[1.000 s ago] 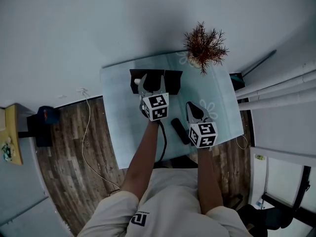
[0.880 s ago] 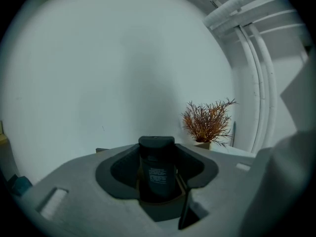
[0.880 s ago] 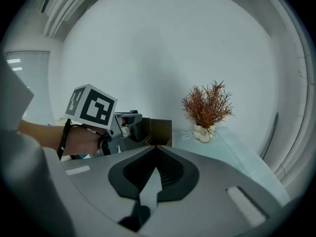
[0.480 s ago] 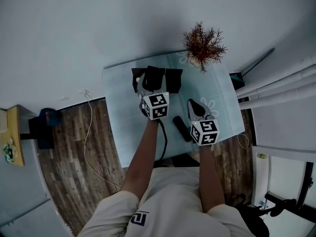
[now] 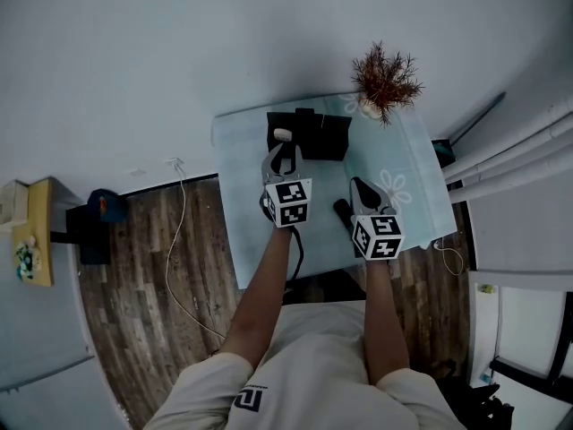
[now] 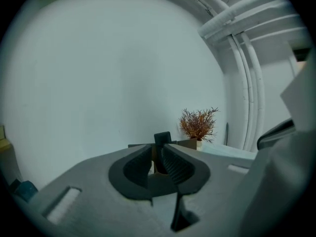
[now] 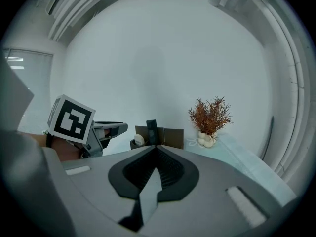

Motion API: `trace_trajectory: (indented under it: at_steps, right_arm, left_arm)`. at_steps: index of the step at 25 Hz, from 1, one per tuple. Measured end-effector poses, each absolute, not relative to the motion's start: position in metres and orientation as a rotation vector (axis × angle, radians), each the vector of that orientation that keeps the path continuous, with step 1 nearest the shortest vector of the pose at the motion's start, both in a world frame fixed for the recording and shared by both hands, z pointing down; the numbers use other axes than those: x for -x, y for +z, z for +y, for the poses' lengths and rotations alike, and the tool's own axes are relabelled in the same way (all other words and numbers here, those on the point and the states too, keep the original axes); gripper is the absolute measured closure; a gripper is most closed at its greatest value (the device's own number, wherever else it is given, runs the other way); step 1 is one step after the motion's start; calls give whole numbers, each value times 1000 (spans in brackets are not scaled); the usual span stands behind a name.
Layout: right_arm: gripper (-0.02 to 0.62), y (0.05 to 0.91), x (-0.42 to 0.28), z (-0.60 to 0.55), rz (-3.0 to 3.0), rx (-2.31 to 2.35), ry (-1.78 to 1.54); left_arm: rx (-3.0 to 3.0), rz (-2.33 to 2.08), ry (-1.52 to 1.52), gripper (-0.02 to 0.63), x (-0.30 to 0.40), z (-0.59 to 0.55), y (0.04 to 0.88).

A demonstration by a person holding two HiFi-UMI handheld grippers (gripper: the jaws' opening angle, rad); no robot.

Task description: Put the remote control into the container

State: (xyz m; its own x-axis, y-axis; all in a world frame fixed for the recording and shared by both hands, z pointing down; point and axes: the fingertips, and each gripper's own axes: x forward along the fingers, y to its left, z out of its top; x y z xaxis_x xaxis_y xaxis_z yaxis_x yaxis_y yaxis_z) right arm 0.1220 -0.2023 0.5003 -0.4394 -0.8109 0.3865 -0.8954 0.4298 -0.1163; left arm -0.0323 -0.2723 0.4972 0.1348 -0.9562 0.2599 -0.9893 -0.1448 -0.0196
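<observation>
Remote control [image 5: 304,117] stands upright in the black container [image 5: 331,137] at the far edge of the table, its top showing above the rim. A small white thing [image 5: 283,134] sits in the container's left part.

The left gripper [image 5: 285,159] hovers just in front of the container. Its jaws are closing with a narrow gap left between them, and nothing is held there; the remote only shows through the gap, farther off. The right gripper [image 5: 363,189] has its jaws fully together and is empty. It hangs over the near right part of the table, well apart from the container. A second dark remote [image 5: 343,209] lies on the cloth just to its left, partly hidden.

Both bare forearms reach straight forward from the person's body, side by side, the left one [image 5: 260,285] stretched farther.

A pale blue cloth [image 5: 246,204] covers the table, and a reddish dry plant [image 5: 386,77] stands in a white pot at the far right corner. Behind is a plain pale wall; white pipes [image 5: 510,164] run at the right. The floor [image 5: 170,276] is wood planks with a thin white cable [image 5: 179,231] lying across it.
</observation>
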Motion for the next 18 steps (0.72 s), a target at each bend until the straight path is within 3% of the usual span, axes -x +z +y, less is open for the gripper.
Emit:
trace_trajectory:
  at_steps: [4,18]
  right_arm:
    - [594,504,-110,-180,-2420,-1487,456]
    - [594,492,-100,-150,-2416,-1541,404]
  left_arm:
    - [-2242,-1942,302,601,53,-241,495]
    - [-2284,-1873,347,601,64,-173,498]
